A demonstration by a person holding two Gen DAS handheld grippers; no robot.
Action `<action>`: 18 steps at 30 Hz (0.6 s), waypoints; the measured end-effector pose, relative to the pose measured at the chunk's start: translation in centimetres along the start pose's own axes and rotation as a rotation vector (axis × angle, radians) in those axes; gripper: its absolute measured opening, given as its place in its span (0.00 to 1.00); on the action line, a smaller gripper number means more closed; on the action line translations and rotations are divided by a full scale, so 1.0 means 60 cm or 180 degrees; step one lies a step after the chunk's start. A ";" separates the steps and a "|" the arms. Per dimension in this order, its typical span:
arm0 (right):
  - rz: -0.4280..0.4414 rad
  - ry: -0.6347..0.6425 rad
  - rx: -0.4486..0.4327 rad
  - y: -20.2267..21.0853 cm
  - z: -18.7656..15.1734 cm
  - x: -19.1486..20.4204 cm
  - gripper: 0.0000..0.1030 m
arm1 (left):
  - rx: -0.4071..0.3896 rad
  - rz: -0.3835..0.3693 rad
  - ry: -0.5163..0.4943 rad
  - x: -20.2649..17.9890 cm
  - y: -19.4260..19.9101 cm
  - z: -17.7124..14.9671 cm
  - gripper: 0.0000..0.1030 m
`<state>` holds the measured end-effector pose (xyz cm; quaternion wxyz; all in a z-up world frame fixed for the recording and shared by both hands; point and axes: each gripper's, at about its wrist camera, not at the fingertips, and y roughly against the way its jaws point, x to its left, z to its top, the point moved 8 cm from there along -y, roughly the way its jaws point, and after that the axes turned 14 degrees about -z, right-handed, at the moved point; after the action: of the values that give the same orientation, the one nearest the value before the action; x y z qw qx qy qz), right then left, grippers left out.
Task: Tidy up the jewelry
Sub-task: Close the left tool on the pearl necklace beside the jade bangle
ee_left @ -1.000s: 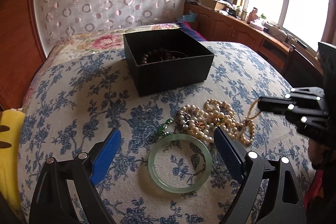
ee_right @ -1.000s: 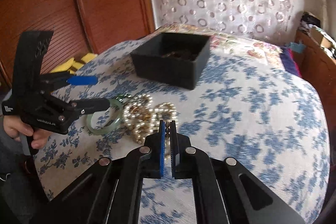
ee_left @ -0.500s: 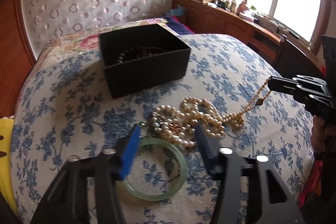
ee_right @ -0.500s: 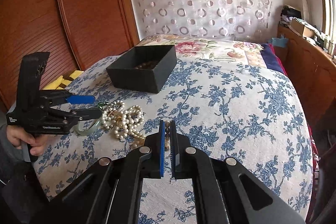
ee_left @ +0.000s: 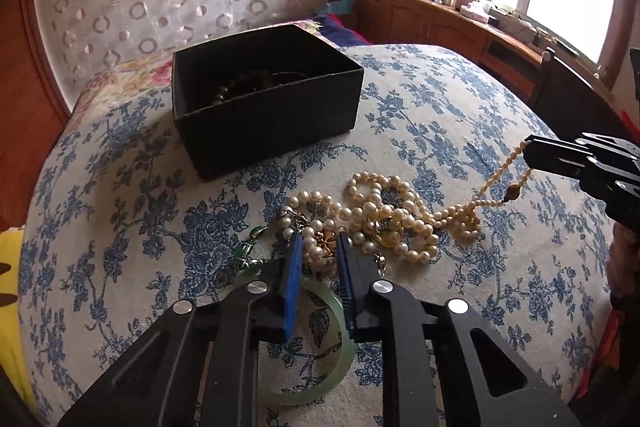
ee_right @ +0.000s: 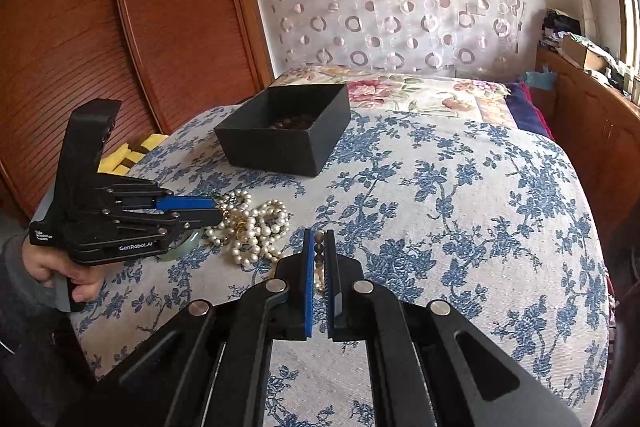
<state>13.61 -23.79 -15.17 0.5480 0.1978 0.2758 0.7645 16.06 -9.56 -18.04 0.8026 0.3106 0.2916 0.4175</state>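
Pearl tangle point(ee_left: 384, 223) lies on the bed point(ee_left: 460, 115), in front of the black box point(ee_left: 264, 131) w/ a gap between. Box is open-topped, holds a dark bead bracelet point(ee_left: 236, 89) + something darker behind it, can't make out what; near wall hides the rest of the floor. From the tangle a thinner strand point(ee_left: 496, 183) of small beads runs up & to the right, taut-ish, long axis diagonal, w/ one dark oval bead point(ee_left: 513, 191) partway; its far end goes into the right tool point(ee_right: 319, 247), which is clamped shut on it. In right wrist view a few brownish beads show between that tool's blue pads, rest of strand hidden below them.

Left tool point(ee_left: 318, 247) sits over the near edge of the tangle, jaws closing, pearls & a gold clasp-like bit between the pads; pads don't look pressed on them yet. Green jade bangle point(ee_left: 320, 379) lies flat just beside the pearls, toward the camera, mostly covered by left tool's fingers, only arcs showing. Small green-stone piece point(ee_left: 245, 253) touches the bangle's upper left, partly tucked under pearls, type unclear.

Person's left hand point(ee_right: 64, 273) grips the tool handle, grey sleeve. Yellow item point(ee_right: 132, 151) at the bed's left edge, cut off
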 end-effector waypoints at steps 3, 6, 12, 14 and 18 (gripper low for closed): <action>0.0004 0.0014 0.0012 -0.002 -0.003 0.003 0.05 | 0.0018 -0.0028 -0.0004 -0.001 0.003 -0.003 0.08; 0.0001 0.0020 0.0016 -0.002 -0.004 0.004 0.05 | 0.0017 -0.0039 -0.0003 0.000 0.007 -0.009 0.07; -0.0006 0.0028 0.0001 0.001 -0.001 0.005 0.05 | -0.0146 -0.0171 0.0109 0.007 0.039 -0.006 0.06; -0.0010 0.0034 -0.0004 0.002 0.001 0.005 0.05 | -0.0203 -0.0187 0.0109 0.006 0.049 0.000 0.07; -0.0008 0.0037 -0.0013 0.003 0.005 0.004 0.05 | -0.0334 -0.0207 0.0106 0.001 0.074 0.013 0.06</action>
<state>13.58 -23.52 -14.85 0.5478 0.1918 0.2778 0.7655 14.49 -7.66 -14.28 0.8259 0.2515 0.2926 0.4111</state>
